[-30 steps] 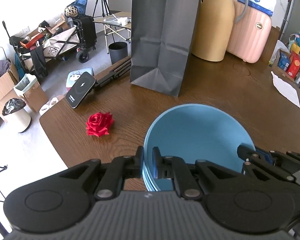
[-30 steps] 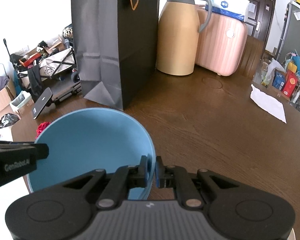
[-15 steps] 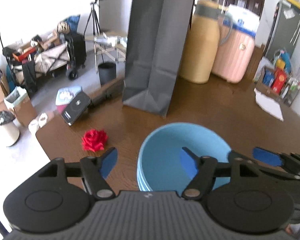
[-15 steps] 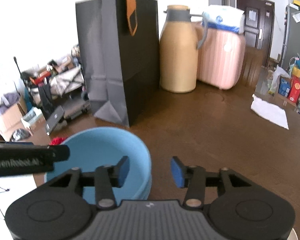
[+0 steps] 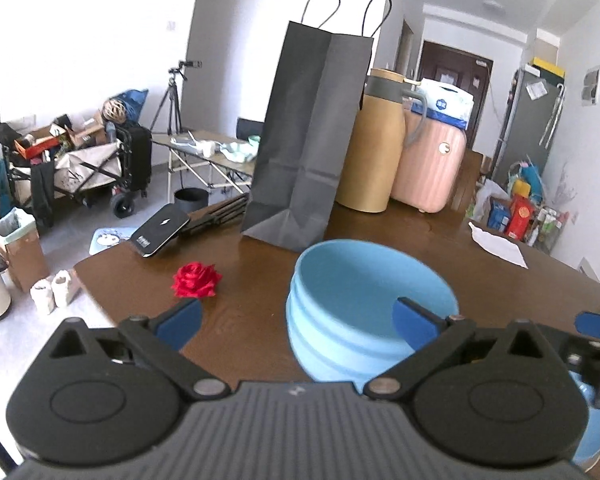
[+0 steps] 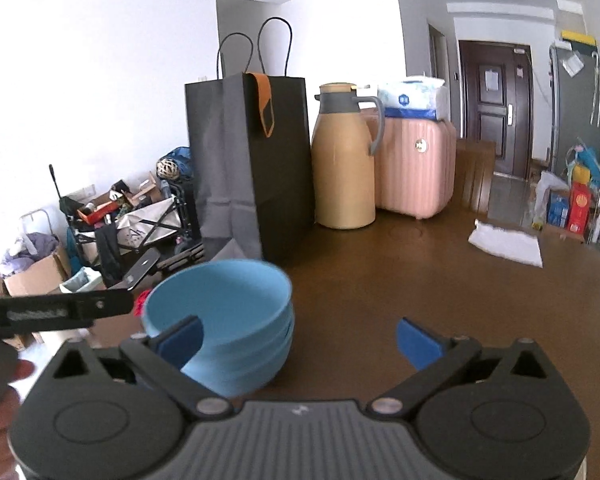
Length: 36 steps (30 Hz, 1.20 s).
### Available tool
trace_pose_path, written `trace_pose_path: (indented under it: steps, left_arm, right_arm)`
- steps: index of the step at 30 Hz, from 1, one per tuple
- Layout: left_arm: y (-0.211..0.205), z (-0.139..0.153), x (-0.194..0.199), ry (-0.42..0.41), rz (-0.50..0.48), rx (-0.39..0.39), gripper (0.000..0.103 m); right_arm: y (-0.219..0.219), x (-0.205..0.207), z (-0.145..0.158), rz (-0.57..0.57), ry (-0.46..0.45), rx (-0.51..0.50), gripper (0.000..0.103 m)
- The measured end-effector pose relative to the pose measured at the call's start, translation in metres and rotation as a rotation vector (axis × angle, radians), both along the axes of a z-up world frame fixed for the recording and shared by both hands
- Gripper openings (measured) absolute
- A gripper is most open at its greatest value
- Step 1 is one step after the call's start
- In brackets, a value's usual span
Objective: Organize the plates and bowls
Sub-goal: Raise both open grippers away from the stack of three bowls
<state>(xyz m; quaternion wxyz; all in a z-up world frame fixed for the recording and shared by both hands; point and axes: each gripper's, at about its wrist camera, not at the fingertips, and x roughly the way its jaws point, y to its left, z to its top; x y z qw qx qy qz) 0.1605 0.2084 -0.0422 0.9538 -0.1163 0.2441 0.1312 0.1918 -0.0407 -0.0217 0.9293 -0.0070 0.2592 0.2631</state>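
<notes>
A stack of light blue bowls (image 5: 360, 292) (image 6: 220, 300) stands upright on the brown wooden table (image 5: 400, 232). My left gripper (image 5: 298, 318) hangs just in front of the stack, its jaws opening wide. The stack's near left wall shows in the gap, but neither blue pad touches it. My right gripper (image 6: 300, 338) is on the other side with its jaws opening too, the stack behind its left pad and bare table between the pads. A further light blue piece (image 5: 588, 420) peeks out at the lower right, mostly hidden.
Behind the bowls stand a tall black paper bag (image 5: 308, 140), a tan jug (image 5: 370, 156) and a pink case (image 5: 428, 168). A red rose (image 5: 196, 280) and a black device (image 5: 160, 230) lie near the table's left edge. White paper (image 6: 506, 242) lies far right.
Both grippers were shut on the top bowl's rim. They have let go, opened wide and drawn back, and the bowl now rests on the stack.
</notes>
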Motion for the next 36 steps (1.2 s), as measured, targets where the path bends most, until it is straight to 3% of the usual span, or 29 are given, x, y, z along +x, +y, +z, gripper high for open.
trace_pose_path:
  steps: [5,16,23,36]
  left_arm:
    - [-0.002,-0.021,-0.019,-0.022,0.018,0.027,0.103]
    - [-0.005,-0.051,-0.029,-0.046,-0.017,0.035,0.103]
    - [0.007,-0.060,-0.035,-0.080,-0.063,0.031,0.103]
    - [0.045,-0.076,-0.018,-0.026,-0.139,0.016,0.103]
  right_arm:
    - [-0.007,-0.031,-0.012,-0.023,-0.013,-0.032,0.103]
    - [-0.009,-0.049,-0.034,-0.109,-0.023,-0.064,0.103]
    - [0.005,-0.047,-0.034,-0.113,-0.053,-0.106,0.103]
    - [0.023,-0.013,-0.029,-0.138,-0.078,-0.091,0.103]
